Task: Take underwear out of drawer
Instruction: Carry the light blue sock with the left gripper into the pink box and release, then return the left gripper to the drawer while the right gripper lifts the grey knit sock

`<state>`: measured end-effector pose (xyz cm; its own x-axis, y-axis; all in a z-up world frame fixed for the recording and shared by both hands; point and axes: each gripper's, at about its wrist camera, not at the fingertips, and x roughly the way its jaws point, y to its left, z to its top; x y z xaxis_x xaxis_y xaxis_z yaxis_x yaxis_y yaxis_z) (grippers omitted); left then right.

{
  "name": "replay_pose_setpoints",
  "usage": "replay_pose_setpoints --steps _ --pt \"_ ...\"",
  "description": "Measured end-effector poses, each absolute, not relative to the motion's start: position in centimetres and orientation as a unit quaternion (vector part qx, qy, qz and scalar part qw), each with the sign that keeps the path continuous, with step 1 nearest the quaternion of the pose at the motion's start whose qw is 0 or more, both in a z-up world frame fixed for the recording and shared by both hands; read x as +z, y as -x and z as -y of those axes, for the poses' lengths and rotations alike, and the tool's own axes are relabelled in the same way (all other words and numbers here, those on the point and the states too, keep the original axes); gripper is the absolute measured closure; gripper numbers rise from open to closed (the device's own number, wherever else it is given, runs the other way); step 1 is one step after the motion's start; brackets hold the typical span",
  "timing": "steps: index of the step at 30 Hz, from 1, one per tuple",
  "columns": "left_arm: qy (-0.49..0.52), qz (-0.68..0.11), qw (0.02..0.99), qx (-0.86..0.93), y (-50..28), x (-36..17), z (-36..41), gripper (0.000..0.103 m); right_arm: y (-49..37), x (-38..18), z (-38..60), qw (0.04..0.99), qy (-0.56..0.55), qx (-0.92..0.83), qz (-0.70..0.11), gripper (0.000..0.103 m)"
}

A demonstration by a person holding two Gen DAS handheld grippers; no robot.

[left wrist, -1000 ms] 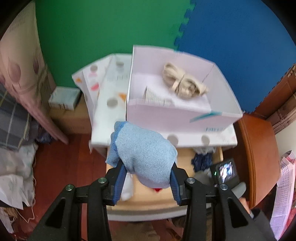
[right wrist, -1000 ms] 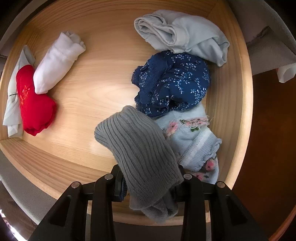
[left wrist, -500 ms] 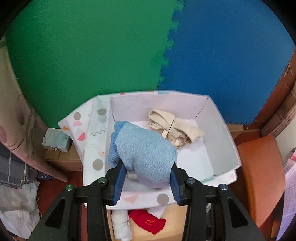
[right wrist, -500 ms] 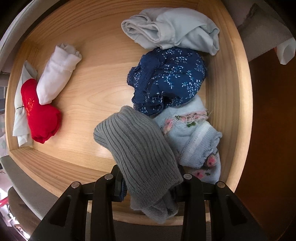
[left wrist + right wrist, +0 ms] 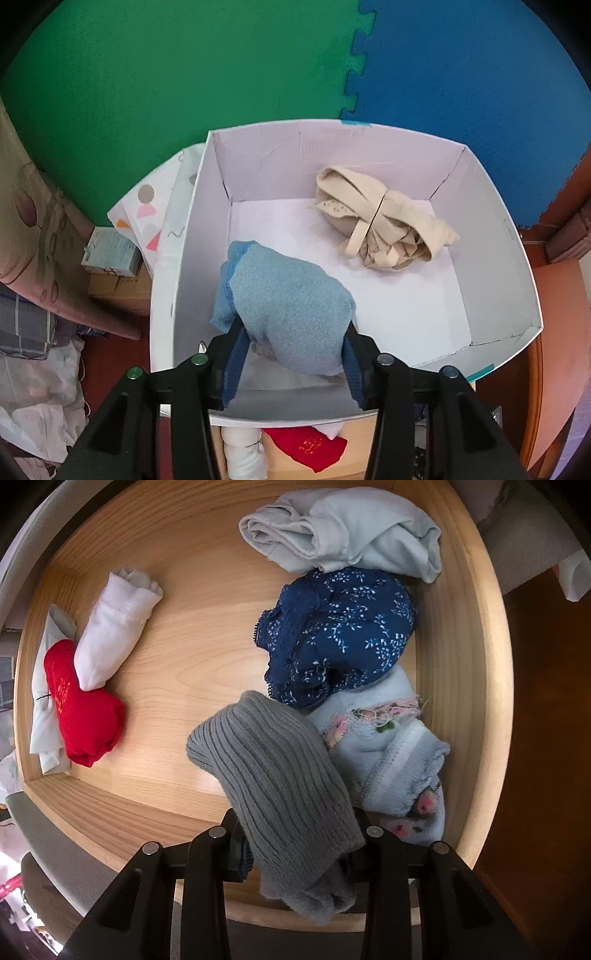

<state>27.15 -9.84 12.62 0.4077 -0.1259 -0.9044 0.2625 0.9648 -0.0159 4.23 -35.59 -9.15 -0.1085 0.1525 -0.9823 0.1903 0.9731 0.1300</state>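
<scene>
Drop-off step: my left gripper [image 5: 291, 363] is over the white cardboard box [image 5: 495, 236], jaws just opening, light-blue knit underwear [image 5: 288, 306] between them, box's 7 o'clock. Right gripper [image 5: 299, 843] clamps grey ribbed underwear [image 5: 280, 775] above the wooden drawer [image 5: 461, 664]. Next: release fully, carry grey over.

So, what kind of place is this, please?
Probably a bedroom or dressing corner at home: a wooden drawer holds folded underwear and socks, foam floor mats lie below, and laundry is piled beside a white box.
</scene>
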Motion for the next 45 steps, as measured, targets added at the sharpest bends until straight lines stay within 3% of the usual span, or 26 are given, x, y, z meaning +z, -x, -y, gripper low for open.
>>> replay_pose_setpoints --steps 13,24,32,41,45 --pt "-0.067 -0.516 0.844 -0.132 -25.3 14.8 8.5 0.048 -4.2 -9.7 35.1 0.657 -0.106 -0.022 -0.746 0.07" --pt "-0.049 -0.497 0.857 -0.128 -19.4 16.2 4.4 0.048 -4.3 -9.6 32.2 0.66 -0.068 -0.031 -0.747 0.07" --pt "-0.069 -0.49 0.866 -0.064 -13.0 11.2 0.8 0.048 -4.5 -9.2 29.3 0.671 -0.044 -0.033 -0.74 0.07" --pt "-0.034 -0.552 0.832 -0.034 -8.9 1.9 0.1 0.048 -4.4 -7.3 27.3 0.707 -0.063 -0.025 -0.704 0.075" --pt "-0.054 -0.544 0.837 -0.024 -8.0 0.3 0.7 0.048 -4.4 -7.1 26.6 0.709 -0.082 -0.024 -0.7 0.076"
